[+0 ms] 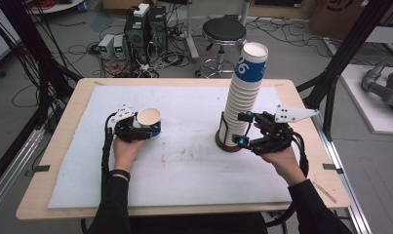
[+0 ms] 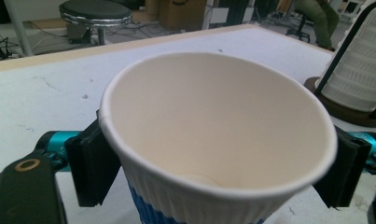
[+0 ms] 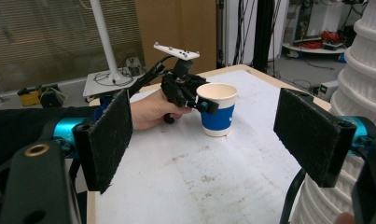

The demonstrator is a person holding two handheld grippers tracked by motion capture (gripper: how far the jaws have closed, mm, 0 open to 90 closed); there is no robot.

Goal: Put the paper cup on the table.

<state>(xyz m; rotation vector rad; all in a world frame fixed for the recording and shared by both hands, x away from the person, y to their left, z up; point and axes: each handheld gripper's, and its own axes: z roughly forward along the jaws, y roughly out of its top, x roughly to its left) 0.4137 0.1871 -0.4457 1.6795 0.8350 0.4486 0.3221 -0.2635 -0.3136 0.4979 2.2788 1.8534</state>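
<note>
1. The left gripper (image 1: 144, 127) is clamped on a single paper cup (image 1: 149, 122), its two black pads pressed against opposite sides of the cup just under the rim, as the left gripper view shows (image 2: 218, 154).
2. The paper cup (image 2: 213, 140), white above with a blue band lower down, stands upright on the white table mat (image 1: 184, 161), left of centre; its inside is bare (image 3: 217, 109).
3. The person's left hand (image 1: 127, 150) grips that tool from behind, a dark sleeve running back to the near edge of the table (image 1: 62, 122).
4. The right gripper (image 1: 244, 129) stands with its jaws apart, one on either side of the lower part of the cup stack (image 1: 243, 97); whether the pads touch the stack cannot be told.
5. In the right gripper view the two black pads (image 3: 106, 140) are spread wide, with the ribbed white stack (image 3: 363, 93) at the right edge of the frame.
6. The cup stack rises tall and leans slightly to the right, its topmost cup carrying a blue band; it sits in a round dark base (image 1: 227, 142) right of centre on the mat.
7. The right hand (image 1: 284, 158) holds its tool just beside the base.
8. Beyond the table, a round black stool (image 1: 224, 31) and computer boxes with cables (image 1: 145, 27) stand on the floor.
</note>
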